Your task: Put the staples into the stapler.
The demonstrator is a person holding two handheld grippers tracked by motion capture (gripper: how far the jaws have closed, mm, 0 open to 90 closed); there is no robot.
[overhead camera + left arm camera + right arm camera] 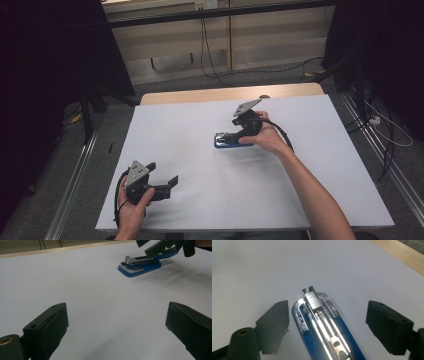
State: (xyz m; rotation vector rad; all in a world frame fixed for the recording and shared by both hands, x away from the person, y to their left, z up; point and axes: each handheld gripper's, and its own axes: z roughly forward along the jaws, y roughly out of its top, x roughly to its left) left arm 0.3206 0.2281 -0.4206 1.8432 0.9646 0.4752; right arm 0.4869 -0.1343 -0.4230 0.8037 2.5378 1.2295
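A blue stapler (227,141) lies on the white table (190,115), right of centre, swung open so its shiny metal staple channel faces up. My right gripper (234,136) hovers over its near end, jaws spread wide. In the right gripper view the stapler (322,325) runs up between the two pads of the right gripper (329,322), and neither pad touches it. My left gripper (162,172) rests near the front left of the table, open and holding nothing. The left gripper view shows the left gripper (117,327) facing the stapler (140,266) and the right gripper (160,247) farther off.
The table's far edge is a bare wooden strip (225,94). Beyond it, cables (207,55) hang down to the floor. Metal rails (75,175) run along both sides of the table, and black curtains stand at the left and right.
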